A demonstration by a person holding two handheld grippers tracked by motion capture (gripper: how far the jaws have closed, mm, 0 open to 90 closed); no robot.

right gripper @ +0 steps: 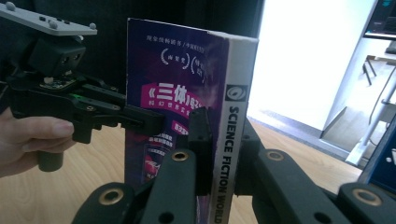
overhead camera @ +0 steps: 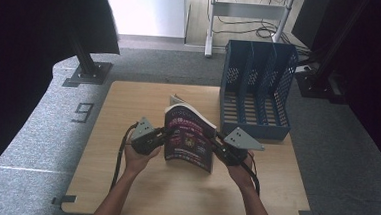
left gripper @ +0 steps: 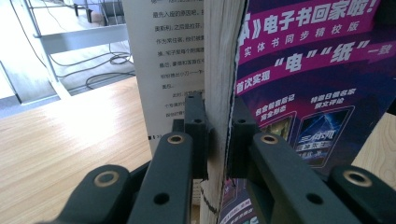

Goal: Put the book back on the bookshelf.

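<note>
The book (overhead camera: 189, 137) is standing upright near the middle of the wooden table (overhead camera: 128, 113), purple-and-magenta cover facing the person, held off to both sides at once. In the left gripper view you get the page edge dead ahead, the thick cream block of pages (left gripper: 218, 70) running straight up between the 2 black jaws, and those jaws are pressed flat against it, one on a white printed page, the other on the glossy cover with its Chinese lettering. So the left gripper (overhead camera: 163, 134) is clamped on the fore-edge side of the book. Over to the right gripper view: here it's the spine (right gripper: 232, 140), white with "SCIENCE FICTION WORLD" printed down it, sitting squarely between that gripper's 2 jaws, which close on it from either side. The right gripper (overhead camera: 217, 141) is clamped on the spine side. That same view catches the left gripper farther off, a hand (right gripper: 28, 140) wrapped around its handle, its grey plate on top, its jaws reaching in to the far edge of the cover. From the high view, both forearms come up from the bottom edge, the 2 grippers level with each other and the book between them. Behind and to the right, a blue 3-slot file rack (overhead camera: 257, 86) stands at the table's far corner, near the book but not touching it.
</note>
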